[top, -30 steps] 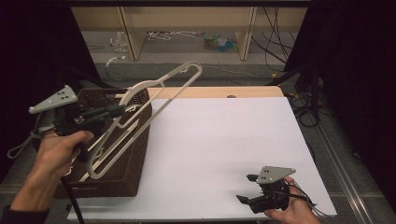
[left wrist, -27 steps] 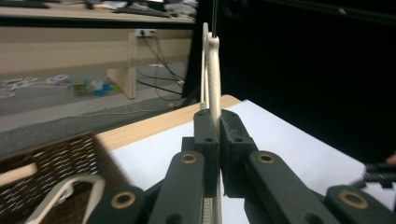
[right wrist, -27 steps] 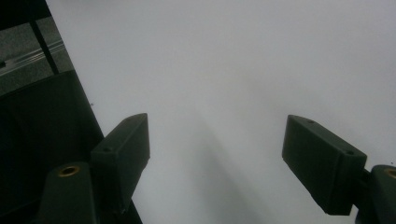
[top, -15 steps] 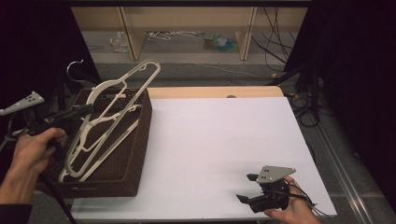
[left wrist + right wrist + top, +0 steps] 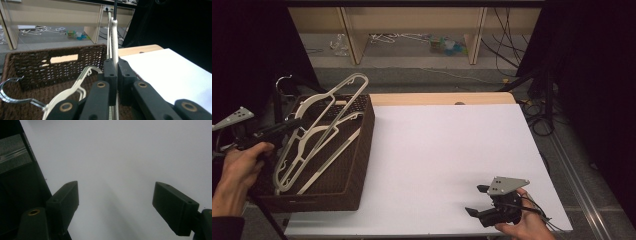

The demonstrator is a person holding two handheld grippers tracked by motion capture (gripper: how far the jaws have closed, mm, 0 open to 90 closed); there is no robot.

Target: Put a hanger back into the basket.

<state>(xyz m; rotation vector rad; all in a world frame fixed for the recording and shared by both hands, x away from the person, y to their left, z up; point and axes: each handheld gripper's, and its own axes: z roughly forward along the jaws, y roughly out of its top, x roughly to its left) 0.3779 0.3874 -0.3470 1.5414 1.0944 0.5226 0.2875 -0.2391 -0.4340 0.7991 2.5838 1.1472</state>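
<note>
White sheeting covers the table (image 5: 452, 150). At its left edge the left gripper (image 5: 294, 122) pinches a white plastic hanger (image 5: 319, 125) over the wicker basket (image 5: 362, 150), apparently lowering it in; release should follow. The right gripper (image 5: 477, 200) rests spread, empty.

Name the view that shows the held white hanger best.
The high view: the white hanger shows whole, tilted over the wicker basket, clamped by the left gripper. The left gripper view shows its bar edge-on between the shut jaws. The right gripper view faces bare white table.
</note>
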